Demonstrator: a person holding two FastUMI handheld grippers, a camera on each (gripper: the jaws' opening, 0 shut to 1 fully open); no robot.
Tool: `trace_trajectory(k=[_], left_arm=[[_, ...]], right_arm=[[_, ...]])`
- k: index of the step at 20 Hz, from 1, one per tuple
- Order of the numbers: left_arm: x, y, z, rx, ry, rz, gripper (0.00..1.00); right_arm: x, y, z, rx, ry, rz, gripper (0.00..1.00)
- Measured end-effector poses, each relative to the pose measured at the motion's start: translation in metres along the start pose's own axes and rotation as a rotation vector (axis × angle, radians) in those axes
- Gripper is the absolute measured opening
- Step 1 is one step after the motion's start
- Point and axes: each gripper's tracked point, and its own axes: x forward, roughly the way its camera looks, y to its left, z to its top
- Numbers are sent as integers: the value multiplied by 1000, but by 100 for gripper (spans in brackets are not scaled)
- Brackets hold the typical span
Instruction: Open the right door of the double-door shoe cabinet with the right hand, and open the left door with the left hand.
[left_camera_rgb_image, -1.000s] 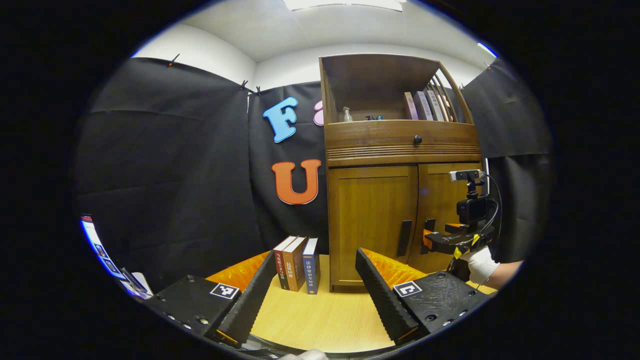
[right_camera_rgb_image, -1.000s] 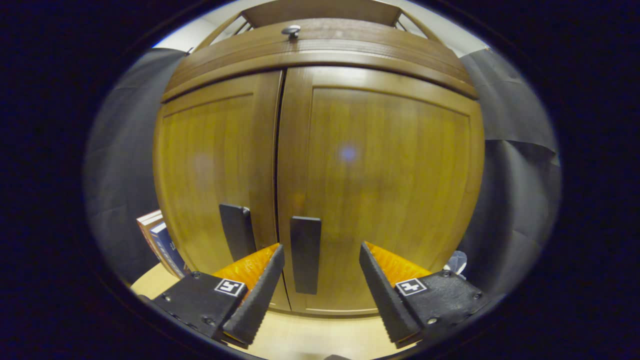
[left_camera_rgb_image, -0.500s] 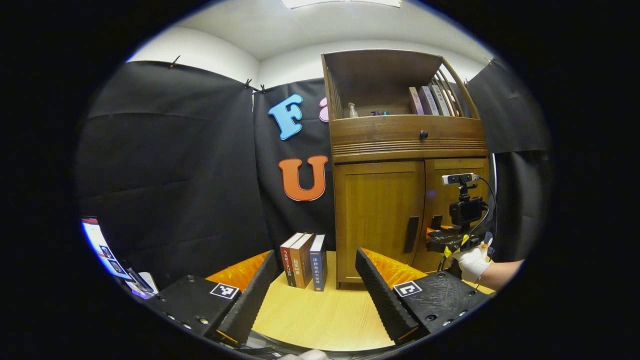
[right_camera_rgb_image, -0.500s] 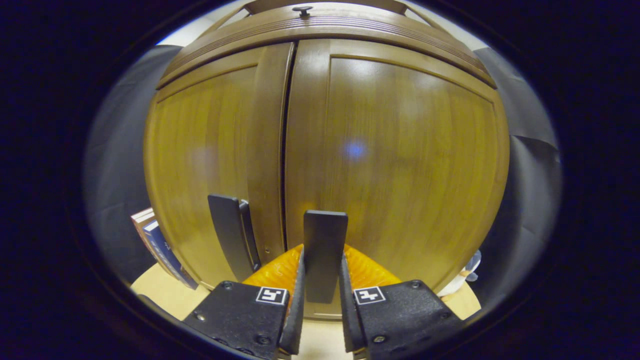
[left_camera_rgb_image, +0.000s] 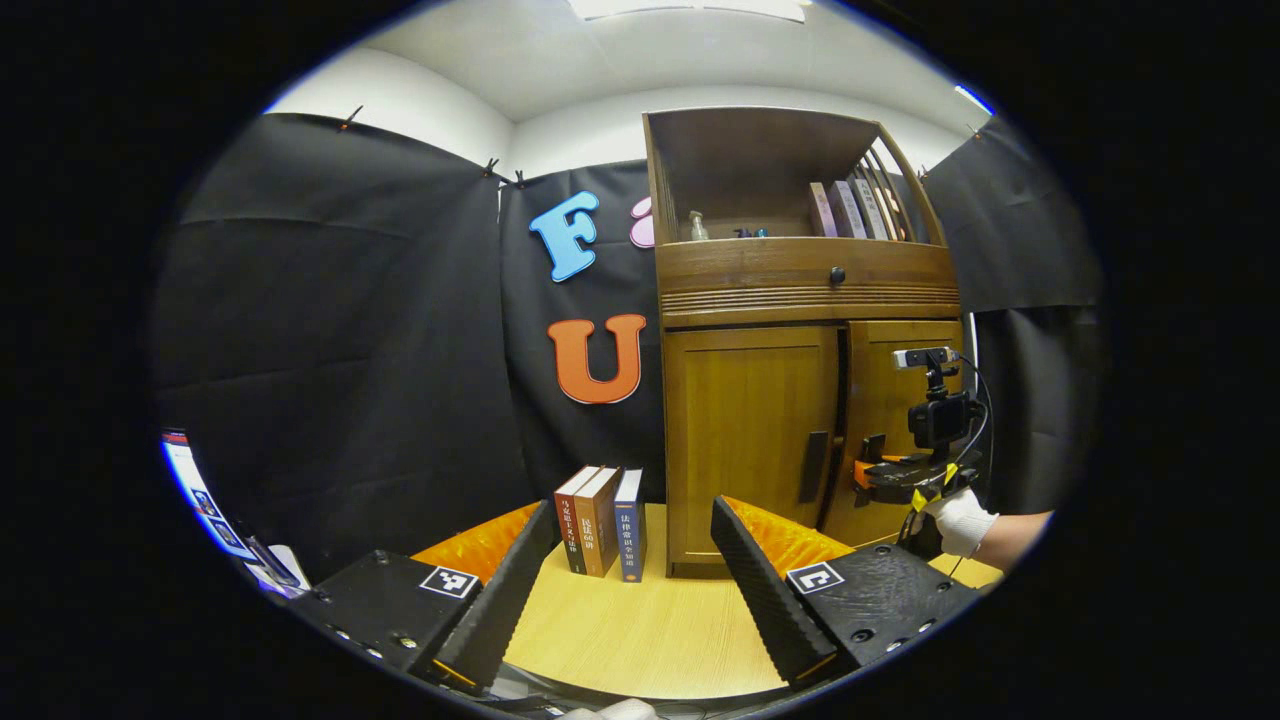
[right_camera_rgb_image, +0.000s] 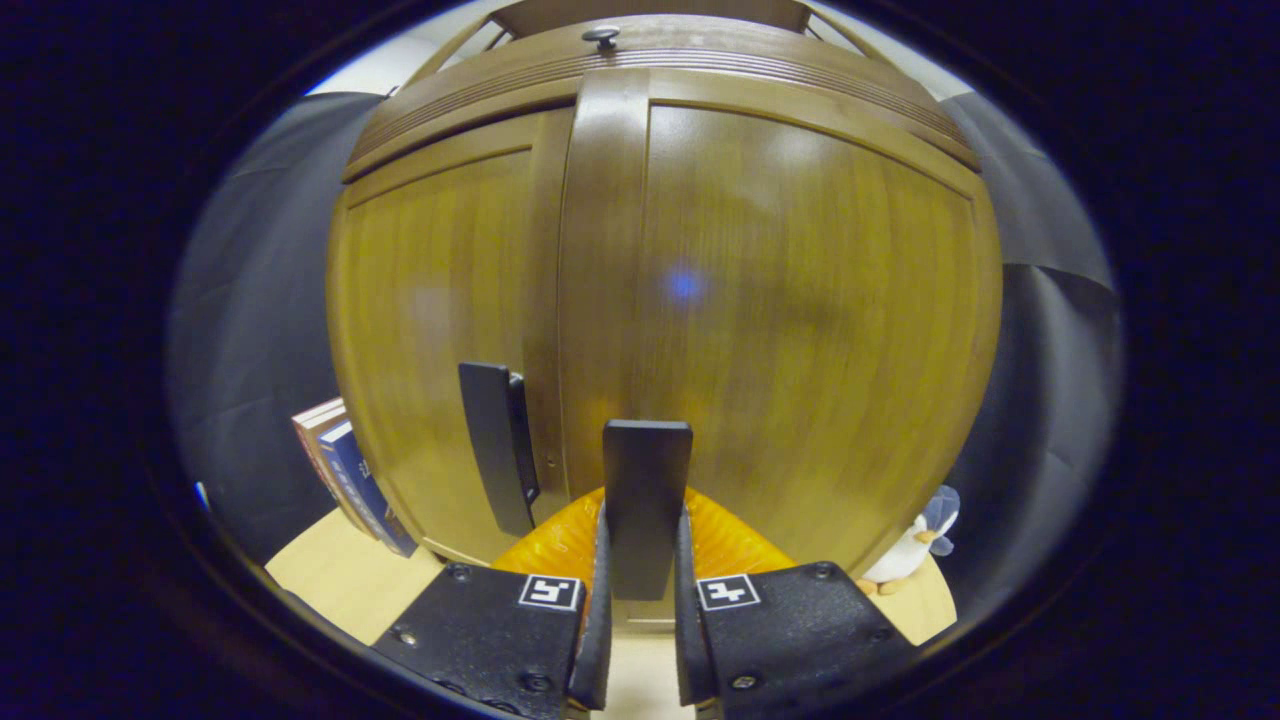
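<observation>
The wooden shoe cabinet (left_camera_rgb_image: 800, 300) stands at the back of the table. In the right gripper view my right gripper (right_camera_rgb_image: 641, 520) is shut on the dark upright handle (right_camera_rgb_image: 646, 470) of the right door (right_camera_rgb_image: 800, 320). That door stands slightly ajar, its inner edge in front of the left door (right_camera_rgb_image: 440, 330). The left door's handle (right_camera_rgb_image: 495, 445) is free. In the left gripper view my left gripper (left_camera_rgb_image: 632, 512) is open and holds nothing, well short of the left door (left_camera_rgb_image: 745, 440) and its handle (left_camera_rgb_image: 814, 466). The right gripper (left_camera_rgb_image: 870, 475), held by a gloved hand (left_camera_rgb_image: 958, 522), is at the right door.
Three books (left_camera_rgb_image: 600, 520) stand on the wooden table (left_camera_rgb_image: 640, 640) just left of the cabinet. A small penguin toy (right_camera_rgb_image: 905, 560) sits by the cabinet's right side. Above the doors are a drawer knob (left_camera_rgb_image: 837, 275) and an open shelf (left_camera_rgb_image: 760, 200) with books and a bottle.
My right gripper closed on the right door's handle, and the door has since come slightly out from the cabinet. My left gripper stayed open and only swayed a little.
</observation>
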Motion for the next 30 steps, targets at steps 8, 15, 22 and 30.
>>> trace_trajectory(k=[8, 15, 22, 30], left_arm=[[-11, -3, -4, -5, -18, -86, 96], [-22, -23, -1, 5, -39, -189, 96], [-26, -51, -5, -6, -46, -290, 96], [-30, -128, -1, 12, -44, -378, 96]], right_arm=[[-61, -18, -18, 3, 12, -24, 28], [-113, -51, -35, 34, 12, -83, 26], [-158, -96, -49, 84, 21, -155, 19], [-187, -154, -61, 131, 48, -106, 5]])
